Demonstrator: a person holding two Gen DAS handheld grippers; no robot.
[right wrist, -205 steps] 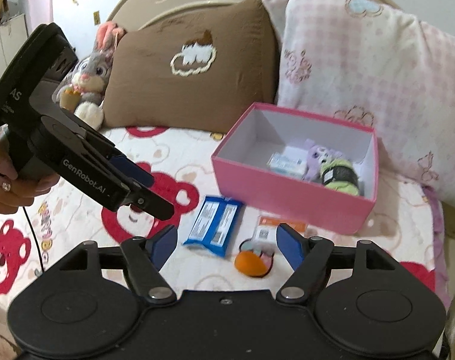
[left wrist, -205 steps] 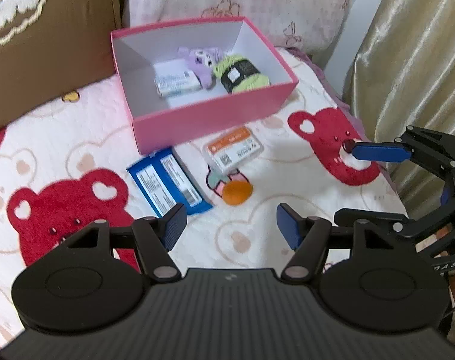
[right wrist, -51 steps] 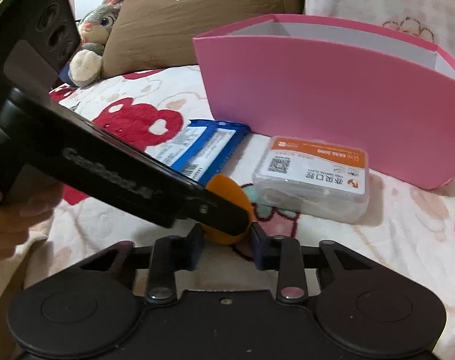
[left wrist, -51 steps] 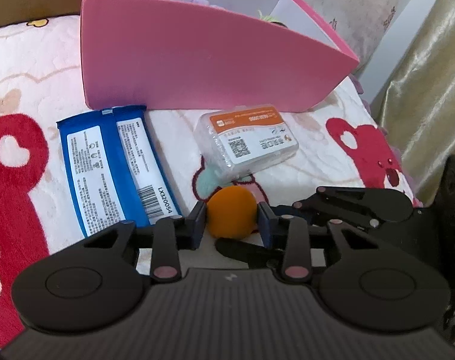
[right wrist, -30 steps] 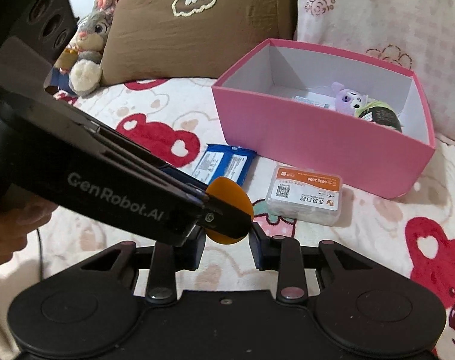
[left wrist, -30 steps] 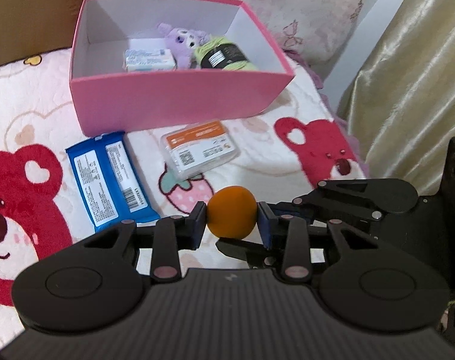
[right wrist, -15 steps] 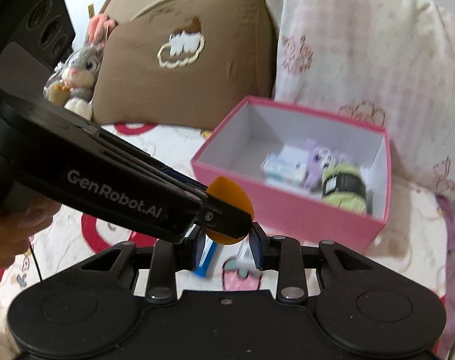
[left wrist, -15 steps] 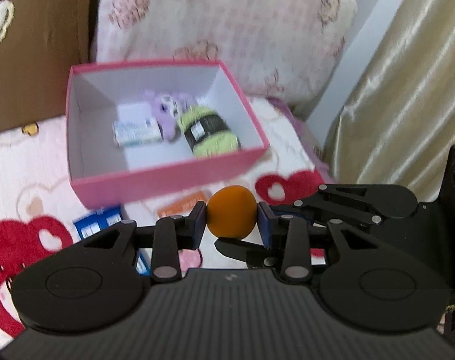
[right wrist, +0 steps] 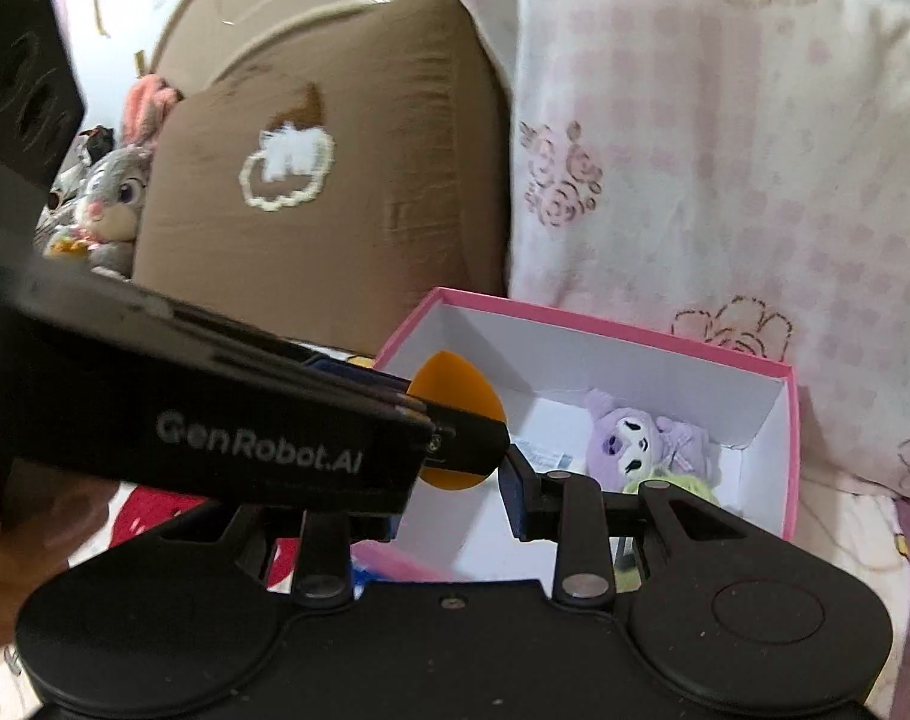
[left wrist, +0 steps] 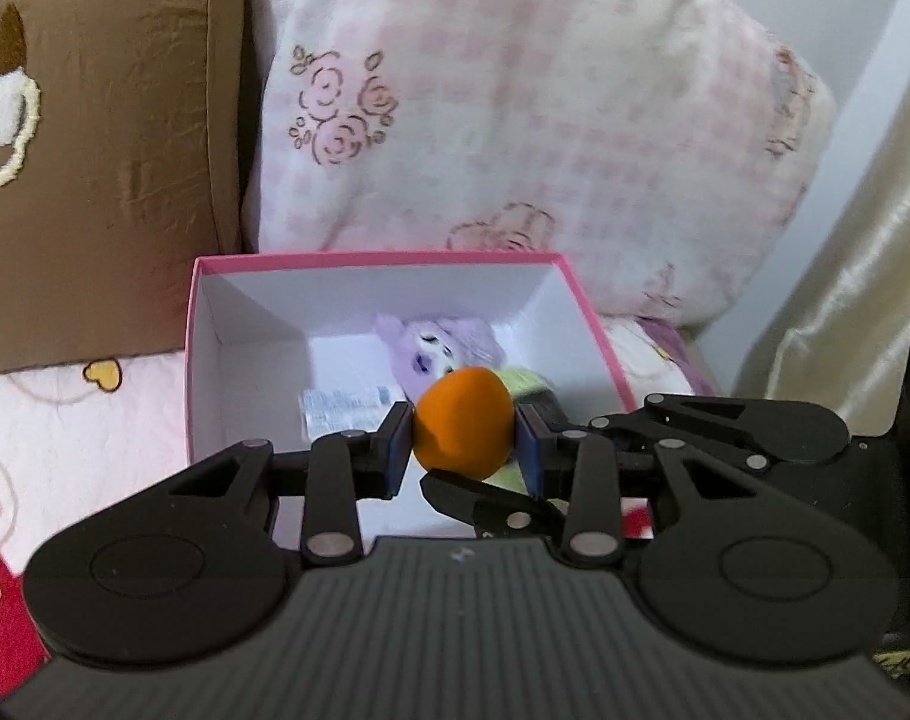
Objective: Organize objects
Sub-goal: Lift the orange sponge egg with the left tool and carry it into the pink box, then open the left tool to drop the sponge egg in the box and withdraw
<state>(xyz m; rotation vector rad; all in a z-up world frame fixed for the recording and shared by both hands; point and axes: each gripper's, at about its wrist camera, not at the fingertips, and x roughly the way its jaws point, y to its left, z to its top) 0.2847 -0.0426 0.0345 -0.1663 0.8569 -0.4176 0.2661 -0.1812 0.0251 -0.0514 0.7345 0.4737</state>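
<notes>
- While both tools hang over the bed point(left wrist: 65, 414), the biggest things are the 2 pillows at the far end: a brown pillow point(left wrist: 101, 150) on the left and a pink checked pillow point(left wrist: 545, 120) to its right.
- Next, the pink box point(left wrist: 200, 360) sits open just near of those pillows, with a purple plush point(left wrist: 437, 348), a green yarn roll point(left wrist: 524, 381) and a small white packet point(left wrist: 344, 411) inside.
- Left gripper point(left wrist: 464, 441) is clamped on the orange ball point(left wrist: 464, 423), held over the box's near edge.
- Right gripper point(right wrist: 449, 495) comes in from the right and pinches that same ball too, blue pads on both sides.
- Grey bunny toy point(right wrist: 116, 198) sits far left.
</notes>
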